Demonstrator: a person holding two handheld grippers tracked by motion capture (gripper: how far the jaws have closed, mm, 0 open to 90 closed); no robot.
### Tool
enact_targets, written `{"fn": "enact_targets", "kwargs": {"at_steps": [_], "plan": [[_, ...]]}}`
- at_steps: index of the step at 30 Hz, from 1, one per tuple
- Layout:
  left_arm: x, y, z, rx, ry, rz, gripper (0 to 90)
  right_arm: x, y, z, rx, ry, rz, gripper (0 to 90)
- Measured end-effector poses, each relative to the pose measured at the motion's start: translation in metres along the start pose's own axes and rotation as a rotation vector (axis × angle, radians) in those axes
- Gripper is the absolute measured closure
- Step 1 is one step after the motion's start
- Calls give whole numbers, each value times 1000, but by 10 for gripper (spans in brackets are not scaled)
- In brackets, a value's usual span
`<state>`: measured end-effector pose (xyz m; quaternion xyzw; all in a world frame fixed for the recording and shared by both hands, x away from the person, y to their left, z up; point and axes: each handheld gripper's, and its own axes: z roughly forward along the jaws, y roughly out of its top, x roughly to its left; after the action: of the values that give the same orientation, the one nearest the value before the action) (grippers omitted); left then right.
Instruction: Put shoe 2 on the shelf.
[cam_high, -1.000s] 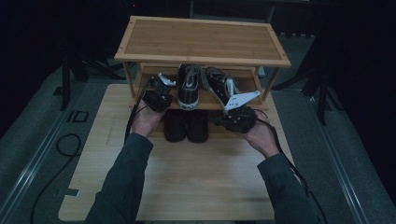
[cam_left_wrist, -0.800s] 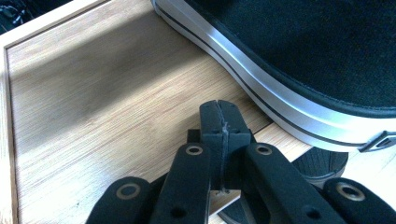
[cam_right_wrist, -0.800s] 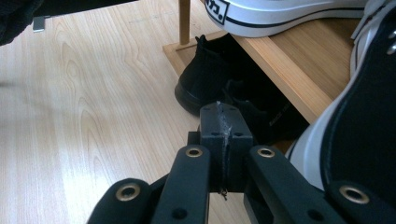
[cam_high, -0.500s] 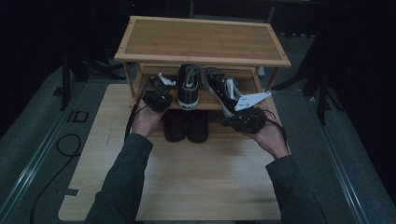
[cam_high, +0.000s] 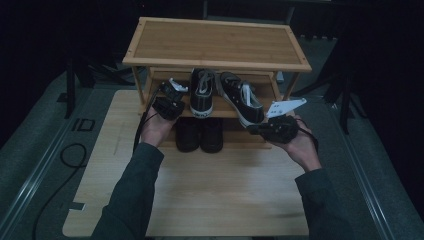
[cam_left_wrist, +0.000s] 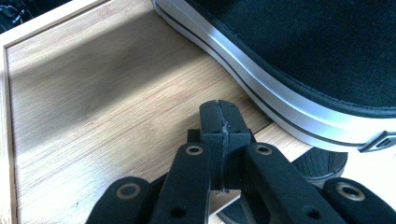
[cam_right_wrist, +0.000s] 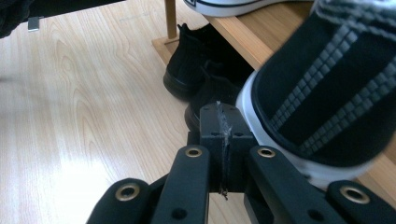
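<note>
Right sneaker (cam_high: 243, 99): we see it on the middle shelf of the rack (cam_high: 216, 42), angled, its white toe overhanging the shelf's front edge, just beside the right tool.
Same sneaker, close up (cam_right_wrist: 327, 88): black canvas with grey laces and a white rubber toe, right next to the tool's tip; whether the two touch, we cannot quite tell.
Left sneaker (cam_high: 202, 93): it lies straight on the same shelf, toe toward us, just beside the angled one.
Its sole, close up (cam_left_wrist: 261, 84): a white rubber band with a dark stripe runs past the left tool's tip, near it but apart.
Right tool (cam_high: 252, 129): held in the right hand (cam_high: 300, 145) at the shelf's front right; in its own view (cam_right_wrist: 219, 114) we see the jaws pressed together with nothing between them.
Left tool (cam_high: 173, 89): held in the left hand (cam_high: 155, 130) at the shelf's left end; in its own view (cam_left_wrist: 218, 109) the jaws meet fully and grip nothing, hovering over bare bamboo.
Black pair (cam_high: 200, 134): two dark shoes side by side on the bottom level, under the sneakers and between our hands.
Surface (cam_high: 210, 195): a pale wooden board carrying the rack, with dark floor around it.
Cable (cam_high: 60, 170): a black loop on the floor to the left of the board.
</note>
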<state>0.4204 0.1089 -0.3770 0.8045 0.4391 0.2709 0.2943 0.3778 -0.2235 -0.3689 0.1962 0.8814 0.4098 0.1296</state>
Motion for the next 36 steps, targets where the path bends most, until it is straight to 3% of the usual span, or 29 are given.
{"fn": "enact_targets", "kwargs": {"at_steps": [8, 15, 36], "plan": [[0, 0, 0, 0, 0, -1, 900, -6, -10, -13, 5, -15, 12, 899], [0, 0, 0, 2, 1, 1, 900, -9, -20, -17, 17, -59, 23, 900], [-1, 1, 0, 8, 7, 7, 900, -3, -7, -2, -34, -13, 19, 900]]}}
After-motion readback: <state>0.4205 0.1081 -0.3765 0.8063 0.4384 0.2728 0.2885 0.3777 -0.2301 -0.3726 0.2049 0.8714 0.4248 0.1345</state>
